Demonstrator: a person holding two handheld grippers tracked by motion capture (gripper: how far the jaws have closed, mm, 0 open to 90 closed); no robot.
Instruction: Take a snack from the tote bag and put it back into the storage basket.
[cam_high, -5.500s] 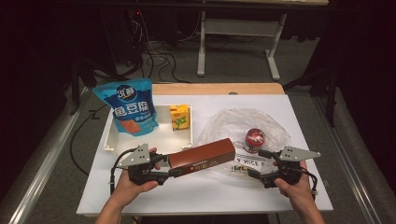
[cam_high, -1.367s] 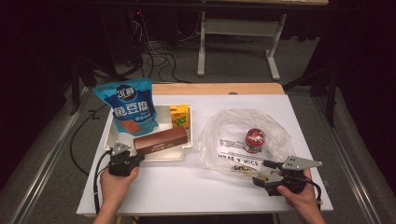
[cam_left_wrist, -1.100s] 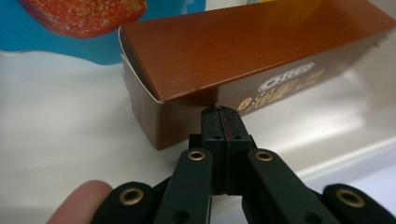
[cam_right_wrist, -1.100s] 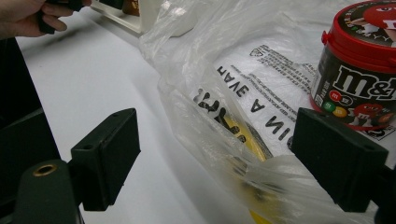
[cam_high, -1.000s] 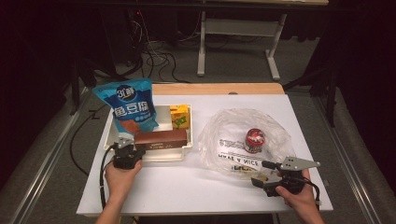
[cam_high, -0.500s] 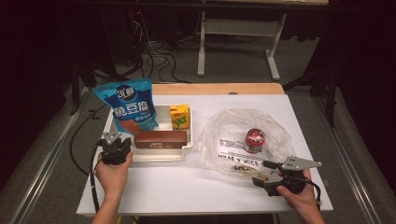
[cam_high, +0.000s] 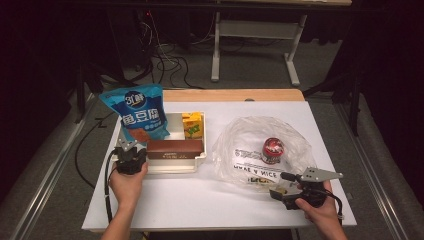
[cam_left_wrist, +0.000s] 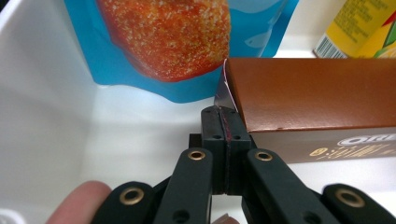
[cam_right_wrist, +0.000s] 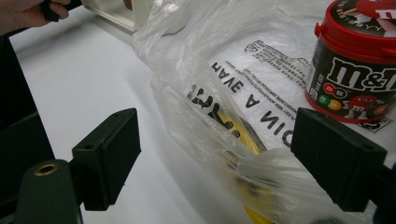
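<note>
L gripper (cam_high: 131, 157) sits at the white tray's (cam_high: 172, 169) left front corner, jaws pressed fully together w/ nothing between them; in the left gripper view the tips (cam_left_wrist: 225, 135) are right at the end flap of the brown biscuit box (cam_high: 174, 148), touching or just shy, can't tell which. Box lies flat along the tray's front wall. Blue snack bag (cam_high: 137, 115) stands just behind it, yellow carton (cam_high: 192, 125) at the back right, so the tray is tight. Bare tabletop (cam_high: 200, 197) in front, plenty of room betw. the two hands. R gripper (cam_high: 295, 187) rests near the front right edge, jaws wide apart, holding nothing, w/ the crumpled edge of the clear plastic bag (cam_high: 250, 145) lying between them; red-lidded candy tub (cam_high: 273, 150) stands on the bag, apart from the jaws.

Vs. a few sec ago: box was out on the table, gripped by L; now it's in the tray. R hasn't shifted.
</note>
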